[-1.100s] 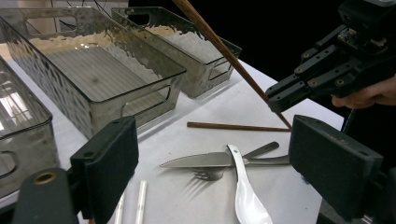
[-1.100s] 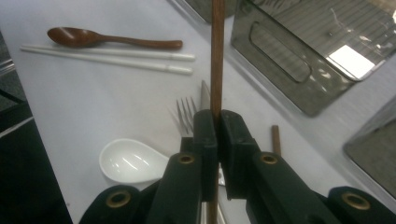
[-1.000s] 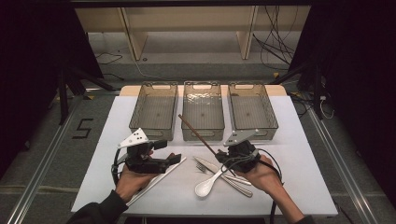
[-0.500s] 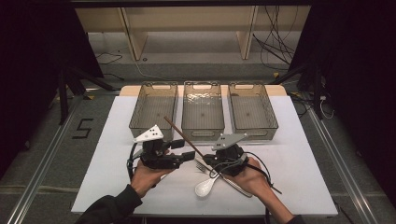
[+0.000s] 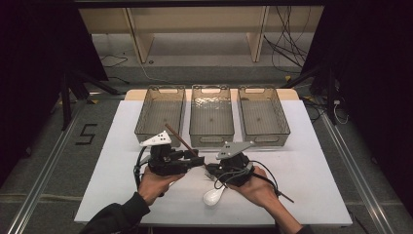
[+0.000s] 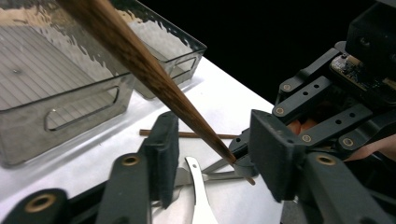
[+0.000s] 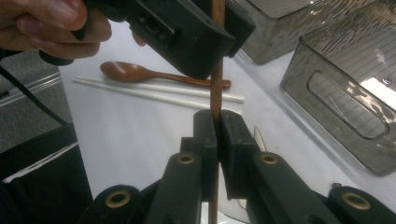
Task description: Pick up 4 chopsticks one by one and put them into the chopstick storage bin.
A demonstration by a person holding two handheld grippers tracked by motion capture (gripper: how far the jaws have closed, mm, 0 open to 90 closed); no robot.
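Note:
A brown chopstick (image 5: 181,141) slants up toward the bins. My right gripper (image 5: 210,171) is shut on its lower end; in the right gripper view the stick (image 7: 216,88) rises straight out of the closed pads (image 7: 205,135) of that gripper (image 7: 215,122). My left gripper (image 5: 197,159) faces it from the left. Its jaws have just been closing. The chopstick (image 6: 154,79) runs between them in the left gripper view (image 6: 217,144), with a gap still at each pad (image 6: 164,149).
Three clear grey bins (image 5: 168,88) (image 5: 211,88) (image 5: 259,89) stand in a row behind. A white spoon (image 5: 214,196) and a metal fork (image 6: 200,186) lie under the grippers. A brown spoon (image 7: 140,73), white chopsticks (image 7: 159,91) and a second brown chopstick (image 5: 286,197) lie on the white table (image 5: 311,161).
The right gripper carried the chopstick to the left, and the left gripper came in from the left to meet it. The left jaws narrowed around the stick.

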